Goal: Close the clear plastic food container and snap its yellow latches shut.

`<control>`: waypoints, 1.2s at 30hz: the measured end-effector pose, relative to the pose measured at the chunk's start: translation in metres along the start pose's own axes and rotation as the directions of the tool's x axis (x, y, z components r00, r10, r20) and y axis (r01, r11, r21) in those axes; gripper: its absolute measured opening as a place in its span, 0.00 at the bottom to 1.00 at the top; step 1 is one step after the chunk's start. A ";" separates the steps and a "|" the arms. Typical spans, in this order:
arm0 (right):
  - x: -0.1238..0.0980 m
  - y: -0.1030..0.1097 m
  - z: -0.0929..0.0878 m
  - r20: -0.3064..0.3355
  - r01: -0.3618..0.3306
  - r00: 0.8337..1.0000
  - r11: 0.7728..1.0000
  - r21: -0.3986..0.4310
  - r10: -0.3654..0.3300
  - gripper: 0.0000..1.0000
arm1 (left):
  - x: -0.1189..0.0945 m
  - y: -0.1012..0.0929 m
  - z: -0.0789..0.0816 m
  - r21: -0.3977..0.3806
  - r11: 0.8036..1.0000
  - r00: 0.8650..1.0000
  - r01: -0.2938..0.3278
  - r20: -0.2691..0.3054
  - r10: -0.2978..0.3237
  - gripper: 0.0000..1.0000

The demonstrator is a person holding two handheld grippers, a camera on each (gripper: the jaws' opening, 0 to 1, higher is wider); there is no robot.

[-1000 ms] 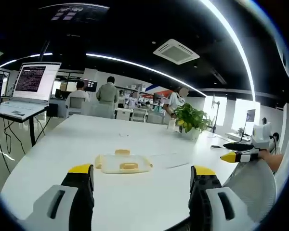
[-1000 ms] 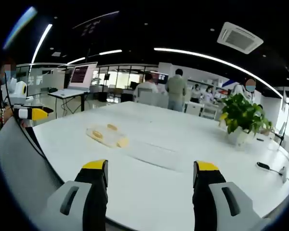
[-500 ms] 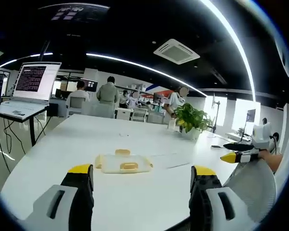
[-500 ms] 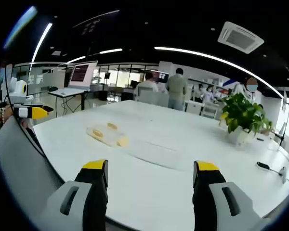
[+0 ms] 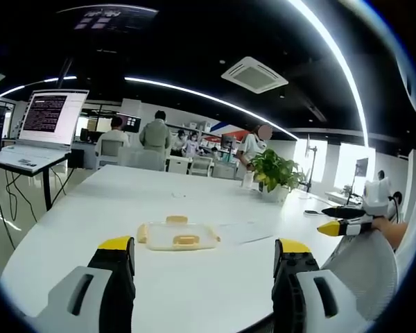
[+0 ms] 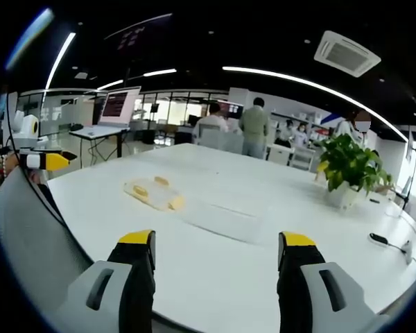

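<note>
The left gripper (image 5: 202, 260) has its two fingers (image 5: 116, 267) wide open. They hold nothing and touch nothing. They hang over the near edge of the big white desk (image 5: 90, 208).

The right gripper (image 6: 215, 257) is the same. Its fingers (image 6: 137, 260) are wide open, with nothing between them and nothing touching them.

The clear box (image 5: 178, 235) lies flat on the desk. In the left gripper view it sits ahead of the fingers, well apart from them, in line with the gap between them and a bit nearer the left finger. Its yellow clips (image 5: 186, 240) show at the near side, at the far side and at its left end. I cannot tell if the clips are snapped shut.

In the right gripper view the clear box (image 6: 152, 193) lies ahead and off to the left, well apart from the fingers. The yellow clips (image 6: 175, 203) show on it there too.

The other gripper's yellow tip pokes in at the right edge of the left gripper view (image 5: 333, 226), and at the left edge of the right gripper view (image 6: 45, 162).

A green plant (image 5: 274, 170) in a pot stands farther back on the desk, to the right of the box. A laptop (image 5: 38, 128) stands on a small stand beside the desk. People (image 5: 154, 135) are far off at the back of the room.
</note>
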State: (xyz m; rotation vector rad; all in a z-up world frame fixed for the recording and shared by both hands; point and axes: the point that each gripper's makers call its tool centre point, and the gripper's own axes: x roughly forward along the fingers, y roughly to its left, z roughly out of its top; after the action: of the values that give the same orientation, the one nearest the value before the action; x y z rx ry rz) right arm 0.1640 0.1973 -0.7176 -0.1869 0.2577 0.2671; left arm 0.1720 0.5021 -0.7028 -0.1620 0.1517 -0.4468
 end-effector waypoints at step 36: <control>0.002 0.013 -0.007 -0.045 -0.084 0.995 0.996 -0.002 0.084 0.76 | 0.000 0.002 -0.001 0.011 1.000 1.000 -0.018 -0.015 0.018 0.78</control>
State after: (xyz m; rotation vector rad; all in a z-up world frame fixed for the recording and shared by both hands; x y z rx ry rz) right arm 0.1610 0.2083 -0.7265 -0.1865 0.3104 0.3472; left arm 0.1729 0.5039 -0.7042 -0.1466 0.1655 -0.4311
